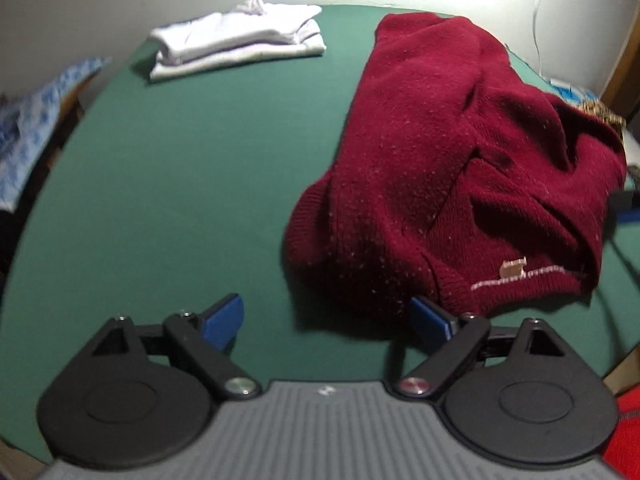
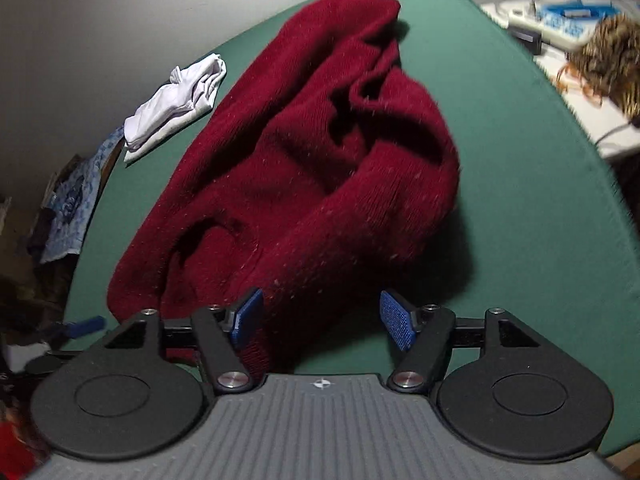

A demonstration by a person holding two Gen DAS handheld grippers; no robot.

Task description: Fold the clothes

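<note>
A dark red knitted sweater [image 1: 460,168] lies crumpled in a loose heap on the green cloth-covered surface [image 1: 180,200]. Its knit is coarse and speckled with pale lint, with ribbed hems and a small pale embroidered emblem over a line of stitching near the lower edge. Deep folds run through the middle of the heap, and one end stretches away toward the far edge of the surface.

Well apart from it, near the far left corner, sits a folded white garment [image 1: 240,40], smooth and thin, stacked in flat layers with a rumpled top.

The left tongs [image 1: 326,318] are spread wide, angled down at the surface; bare green cloth lies between the blue pads and nothing is pinched. The right pad sits just beside the sweater's ribbed hem.

The right tongs [image 2: 322,318] are also spread and angled downward. The sweater's near edge lies between the textured blue pads [image 2: 396,324], close against the left one, but the pads do not press on it.

A blue-and-white patterned cloth [image 1: 36,120] hangs off to the left of the surface, and a brown striped, fuzzy item [image 2: 608,56] rests on a white ledge at the right.
</note>
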